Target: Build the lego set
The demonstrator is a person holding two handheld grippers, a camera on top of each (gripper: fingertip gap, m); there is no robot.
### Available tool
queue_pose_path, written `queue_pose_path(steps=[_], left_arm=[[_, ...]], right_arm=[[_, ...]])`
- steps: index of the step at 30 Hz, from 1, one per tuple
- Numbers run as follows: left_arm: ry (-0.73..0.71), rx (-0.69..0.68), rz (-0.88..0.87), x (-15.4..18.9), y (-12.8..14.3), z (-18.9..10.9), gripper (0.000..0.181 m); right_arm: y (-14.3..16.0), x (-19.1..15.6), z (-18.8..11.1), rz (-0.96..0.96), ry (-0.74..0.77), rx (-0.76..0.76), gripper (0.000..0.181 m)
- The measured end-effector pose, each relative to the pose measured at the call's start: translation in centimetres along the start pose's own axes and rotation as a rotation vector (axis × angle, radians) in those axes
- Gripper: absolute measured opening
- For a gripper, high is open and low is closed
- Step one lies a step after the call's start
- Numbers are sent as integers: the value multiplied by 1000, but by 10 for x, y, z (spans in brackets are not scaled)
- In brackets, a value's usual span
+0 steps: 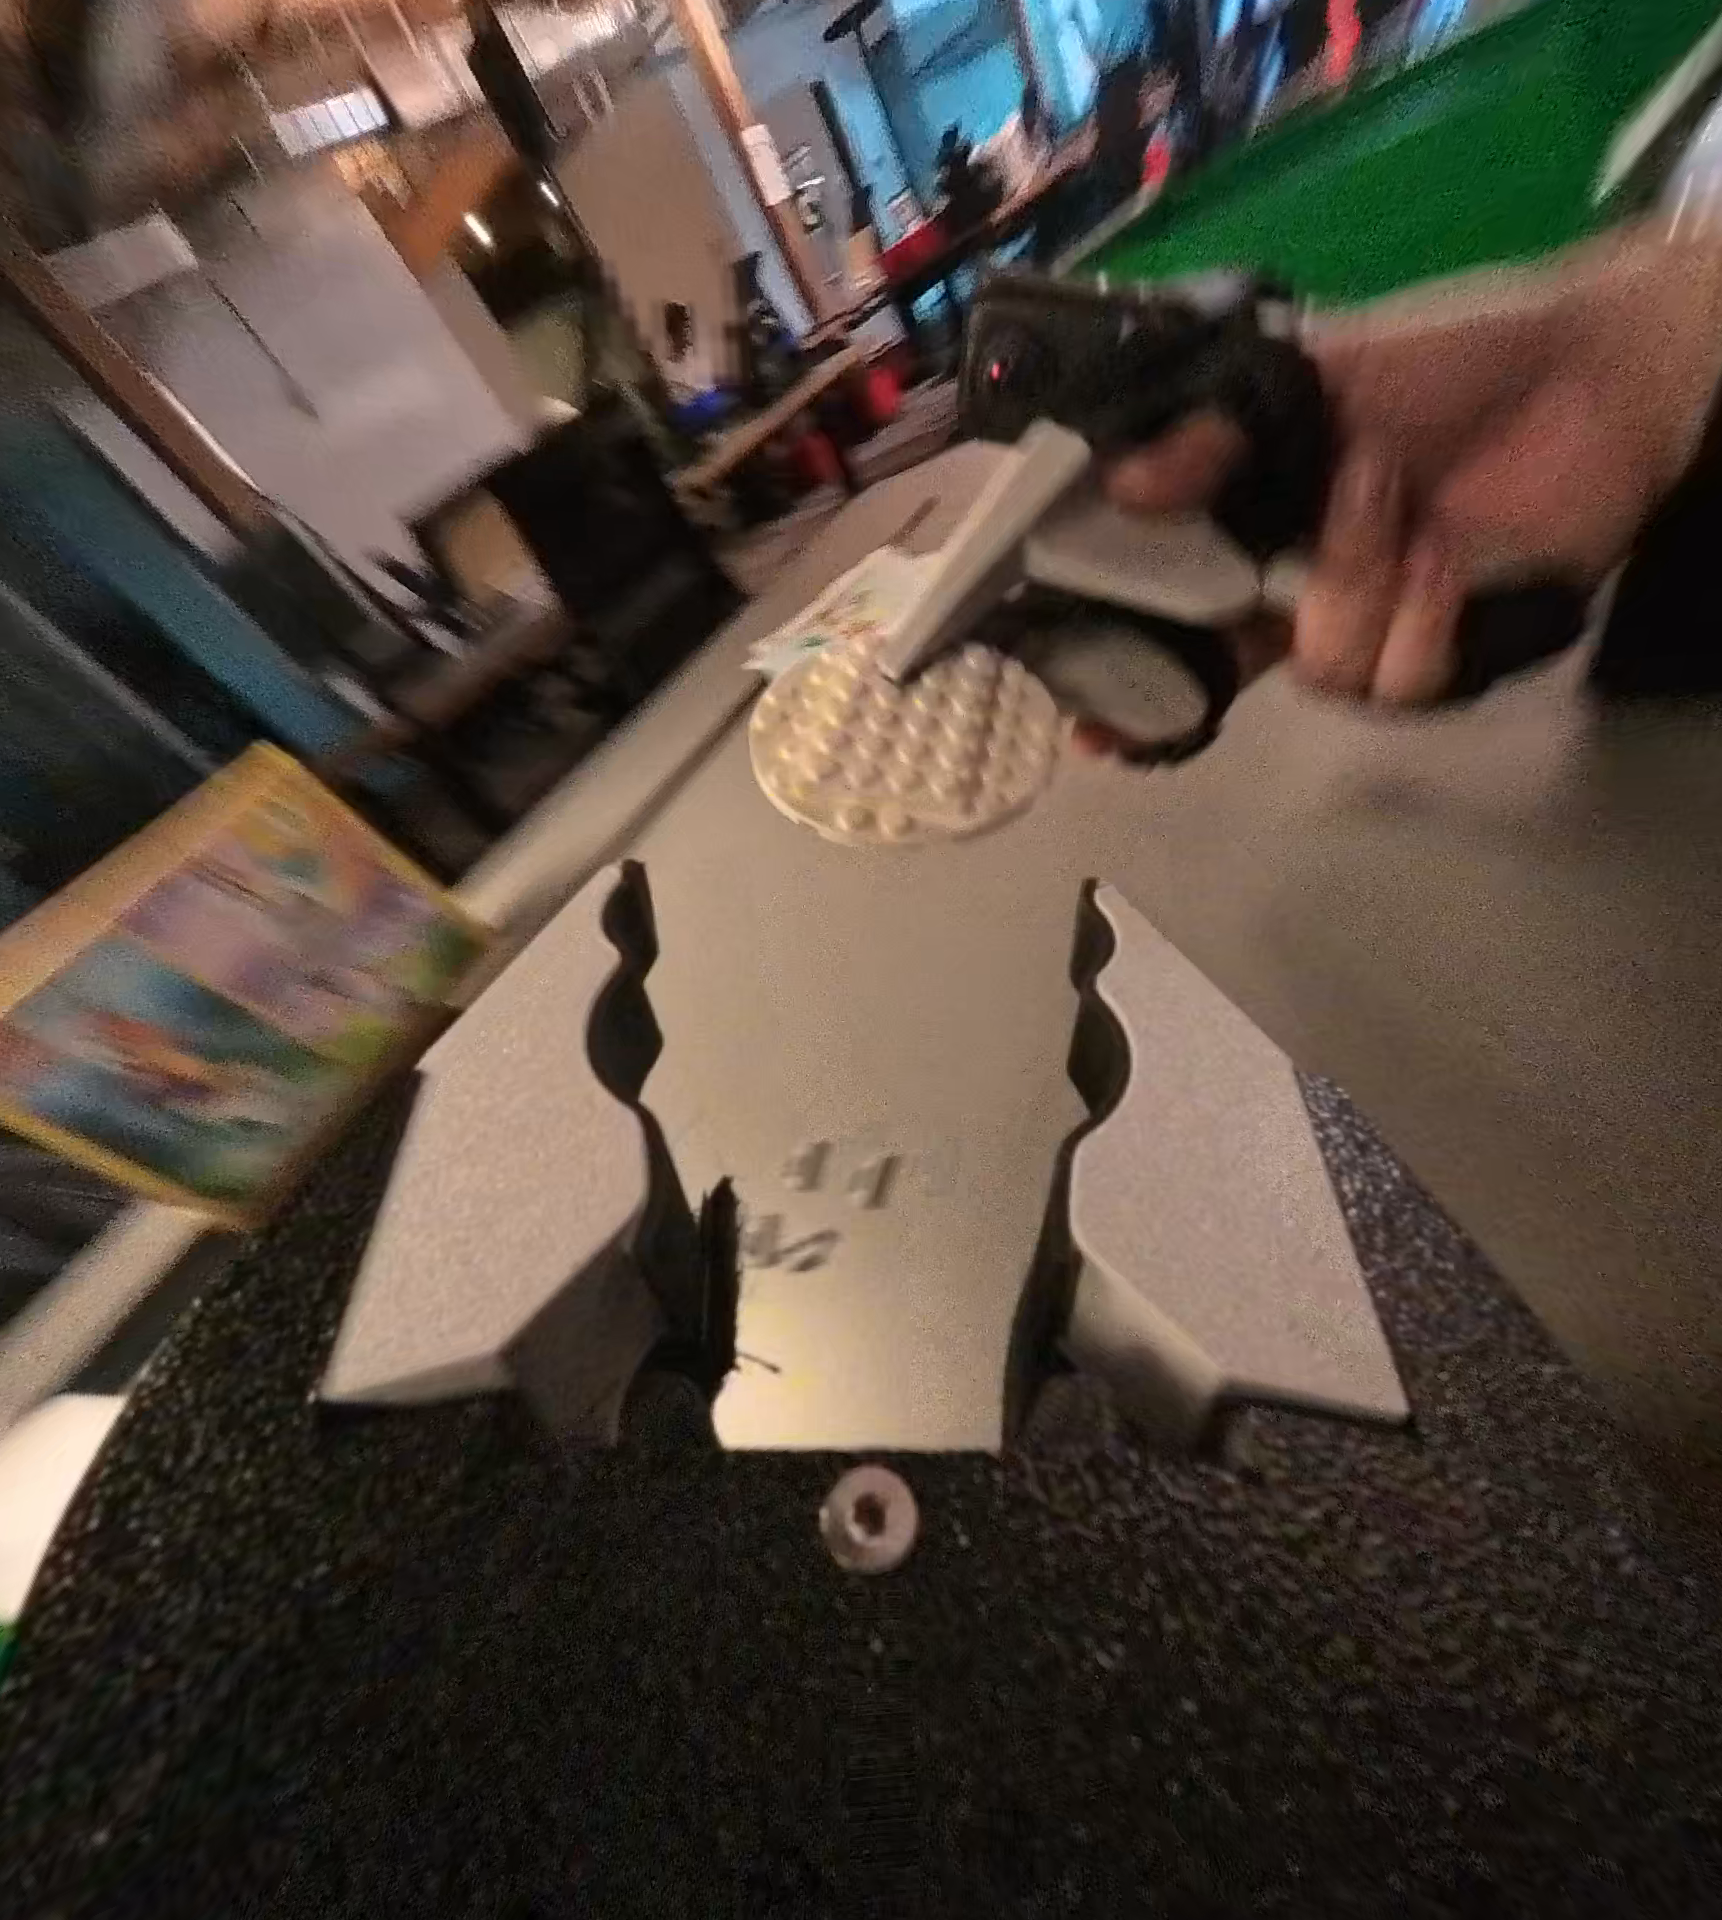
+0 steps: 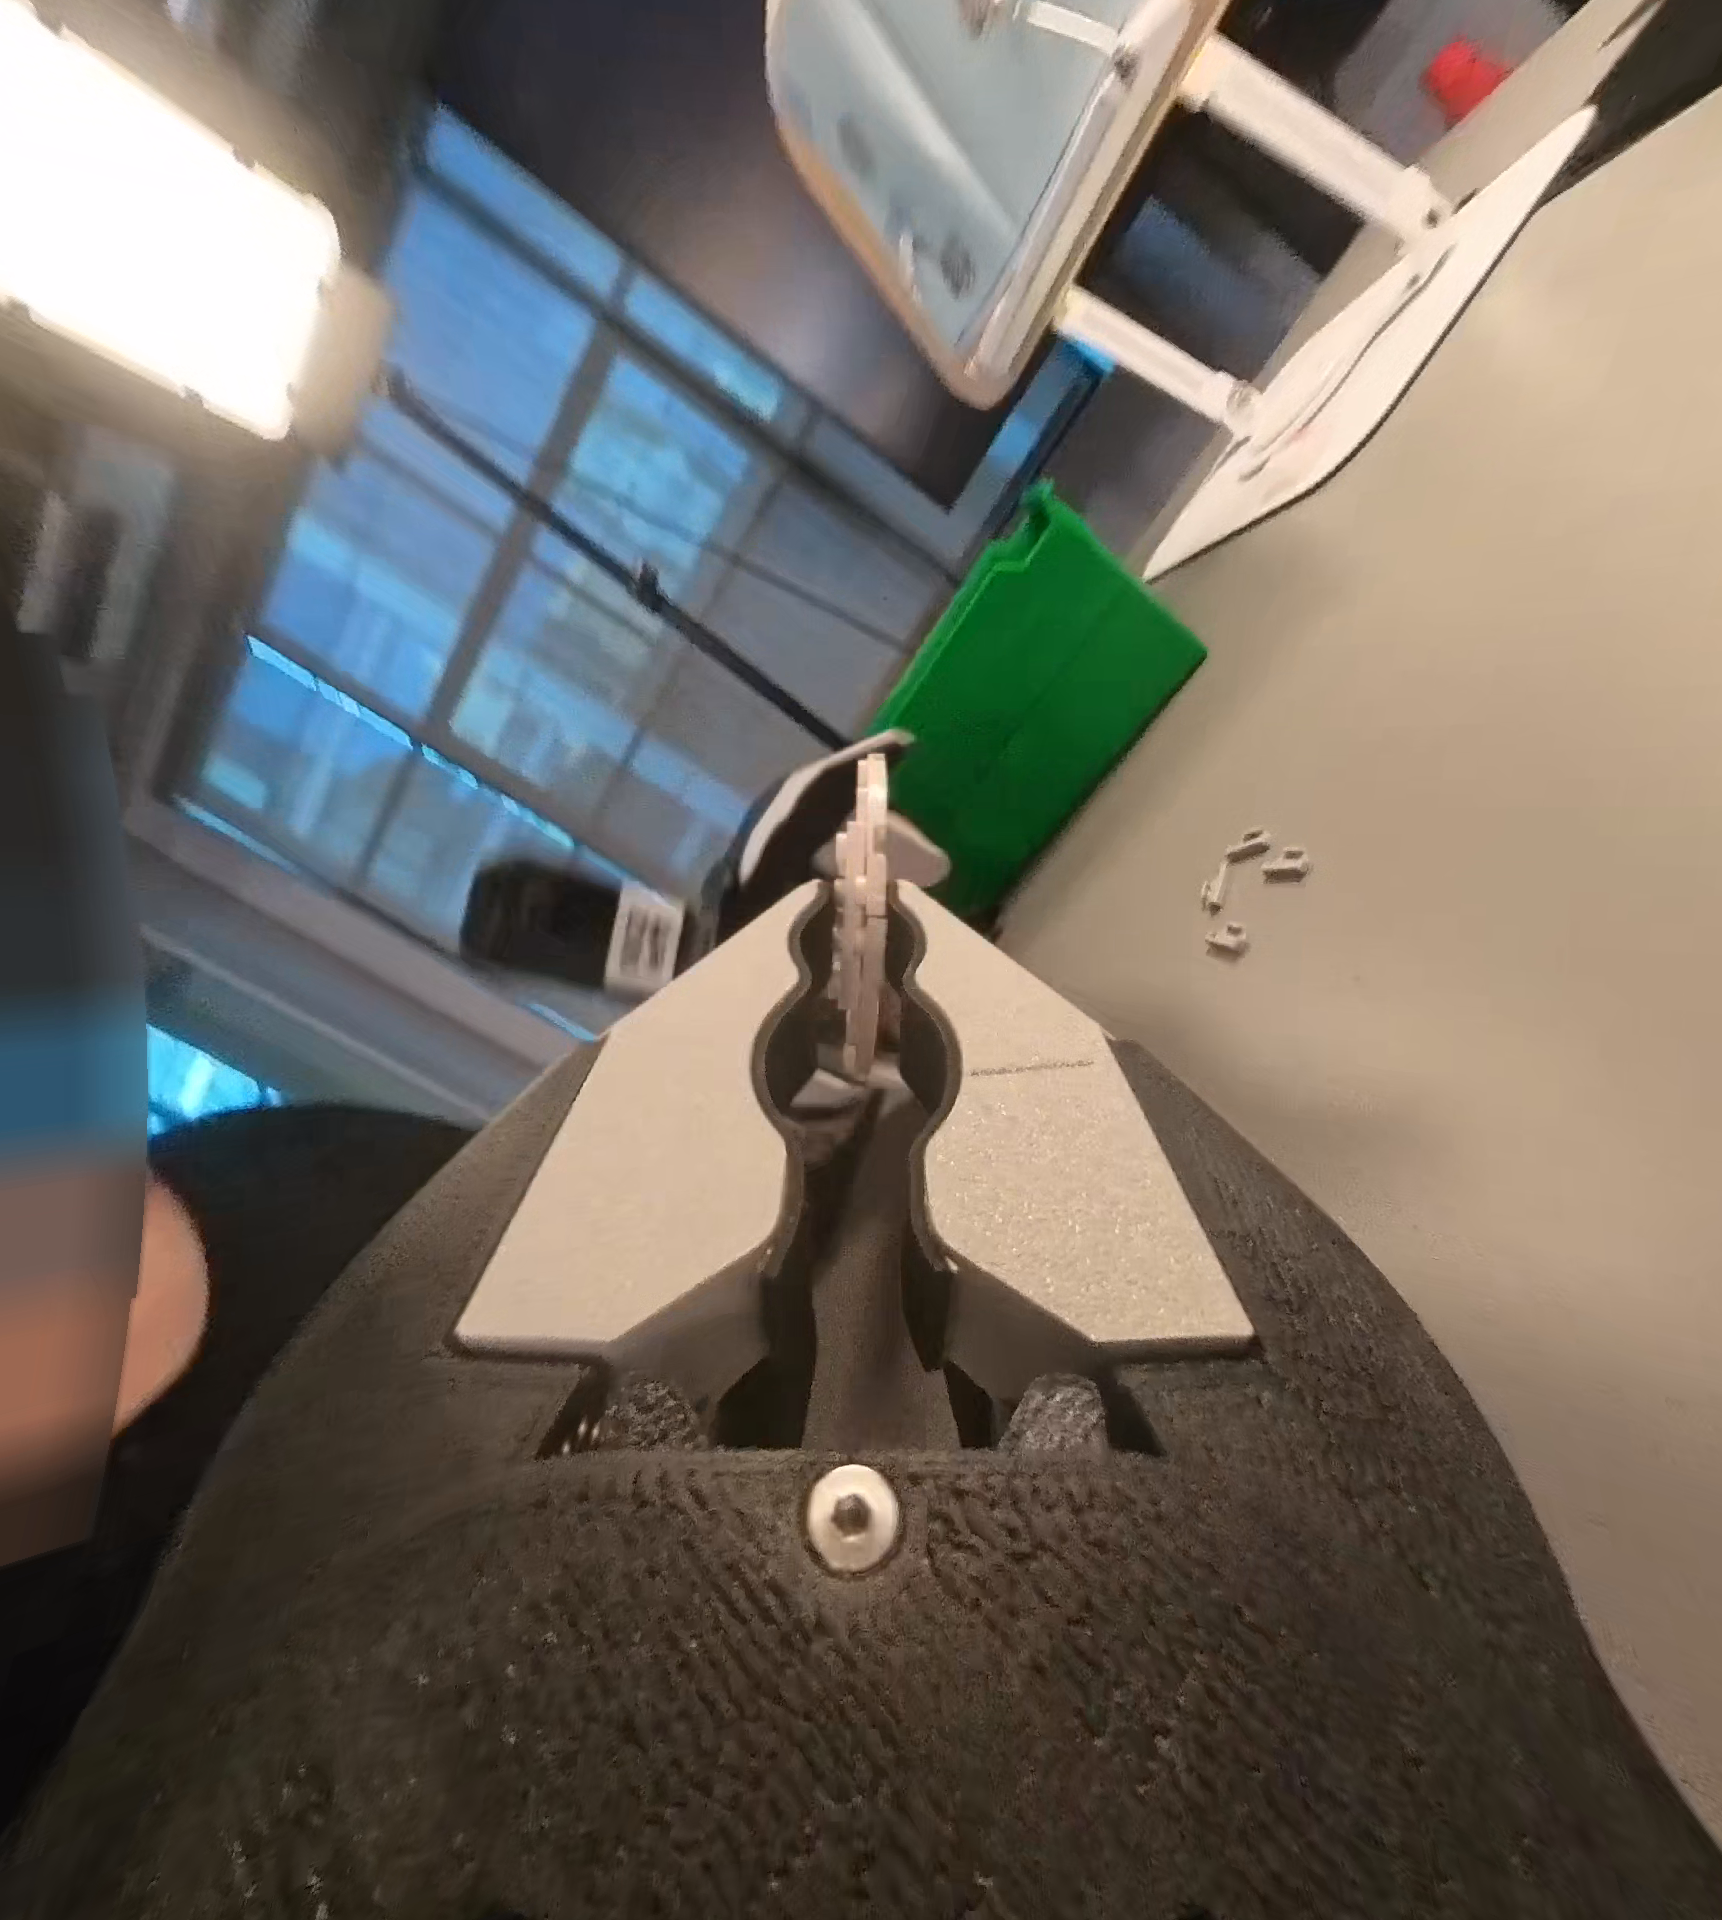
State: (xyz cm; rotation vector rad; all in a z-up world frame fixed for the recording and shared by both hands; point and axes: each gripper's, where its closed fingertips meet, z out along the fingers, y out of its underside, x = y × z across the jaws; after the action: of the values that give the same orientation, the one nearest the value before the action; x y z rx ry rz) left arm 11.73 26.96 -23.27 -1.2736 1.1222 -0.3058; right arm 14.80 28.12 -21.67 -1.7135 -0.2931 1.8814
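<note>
Plate (image 1: 904,746), round and studded, sits pinched edge-on in right gripper (image 2: 862,899); left gripper (image 1: 862,914) spread, well apart.

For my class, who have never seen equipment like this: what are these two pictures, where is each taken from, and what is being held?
No robot here: a person holds a hand-held gripper in each hand, each with a camera looking along its two fingers. The left camera shows its own left hand-held gripper open over a grey table, beside a colourful box. Farther off, the right hand-held gripper pinches a round studded plate. The right camera shows that plate edge-on, and small grey pieces on the table.
</note>
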Motion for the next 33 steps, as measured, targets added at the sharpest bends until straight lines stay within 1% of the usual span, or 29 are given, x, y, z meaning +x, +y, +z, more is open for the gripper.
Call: queue_pose_path(steps=[2,3,4,8,12,13,16,19,23,25,27,33], left_arm=[[-108,-38,338,0,4,-1,73],[-158,-52,455,-1,4,-1,69],[-193,-60,535,-2,3,-1,67],[-316,-53,748,-9,-7,-4,56],[-369,-131,1035,-11,3,-5,42],[-363,-142,1077,-8,6,-4,39],[-372,-141,1127,-5,6,-4,26],[-402,-136,1118,-8,2,-6,18],[-378,-116,1080,-4,1,-6,20],[-381,-109,1085,-3,0,-7,18],[-394,-117,1097,-5,0,-7,9],[-366,-152,1059,-4,6,-5,6]], right_arm=[[-4,1,1,70,-22,47,7],[-4,1,2,100,-38,56,7],[-4,1,4,128,-48,67,7],[3,4,16,210,-60,93,7],[14,11,27,296,-68,91,7],[17,12,29,324,-73,95,7],[21,11,33,395,-107,100,7],[23,9,35,409,-113,103,7],[22,9,34,421,-126,111,7],[20,9,34,422,-131,120,7],[20,10,33,422,-122,122,7],[18,10,32,416,-123,128,11]])
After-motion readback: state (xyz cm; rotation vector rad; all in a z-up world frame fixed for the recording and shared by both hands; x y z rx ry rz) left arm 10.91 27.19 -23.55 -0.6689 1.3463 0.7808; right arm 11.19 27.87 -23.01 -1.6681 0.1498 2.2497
